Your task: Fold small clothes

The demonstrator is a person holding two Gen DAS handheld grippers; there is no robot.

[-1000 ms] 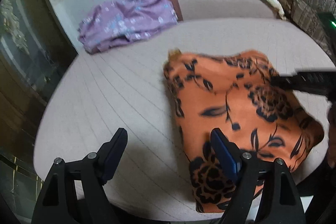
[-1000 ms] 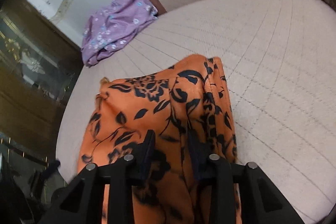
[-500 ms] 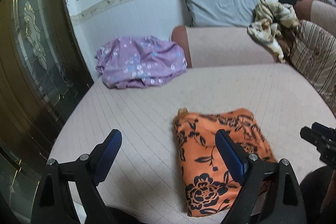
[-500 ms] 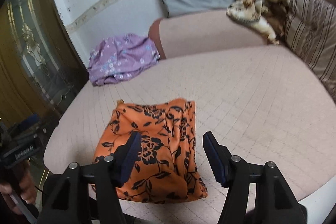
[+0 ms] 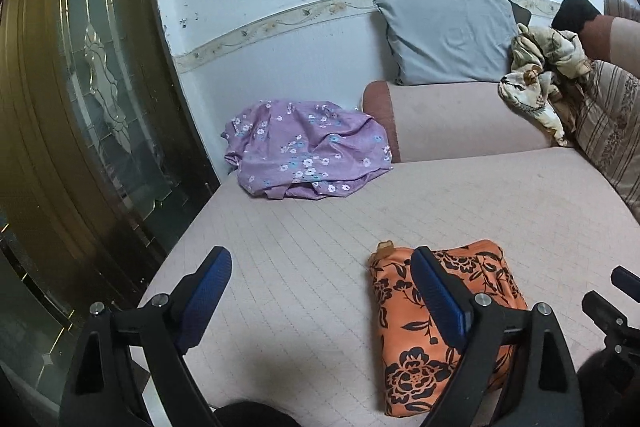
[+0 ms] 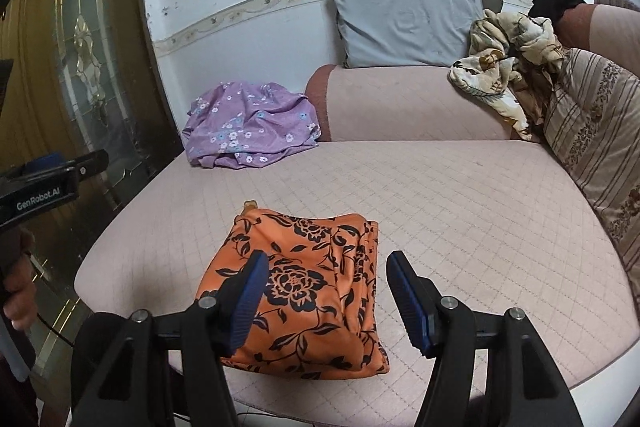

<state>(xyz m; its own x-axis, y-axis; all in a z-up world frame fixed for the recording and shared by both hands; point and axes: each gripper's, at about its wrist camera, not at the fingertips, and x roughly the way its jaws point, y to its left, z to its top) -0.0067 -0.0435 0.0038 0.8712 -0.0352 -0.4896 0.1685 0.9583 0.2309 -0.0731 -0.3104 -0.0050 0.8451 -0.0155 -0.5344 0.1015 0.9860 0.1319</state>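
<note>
**Orange piece folded; both grippers clear of it**

Left wrist view: we see the left gripper (image 5: 320,291) w/ jaws wide and nothing between the pads. It hangs above the pink quilted mattress (image 5: 460,195). The orange floral garment (image 5: 404,347) lies below and to the right as a compact folded rectangle near the front edge. The right gripper's tip shows at the right border. A purple floral garment (image 5: 304,155) lies crumpled at the far left corner, against the bolster (image 5: 460,123).

Right wrist view: the right gripper (image 6: 324,287) stands at a medium gap, empty, above the orange garment (image 6: 304,291); pads do not touch the cloth. The left gripper (image 6: 52,183) is held at the left border.

Step in hand, as we judge: fold of the orange item is done, release complete. Next move calls for reaching far-left to the purple garment (image 6: 248,127), gripping an edge, then pulling it to open mattress area and spreading it flat.
</note>
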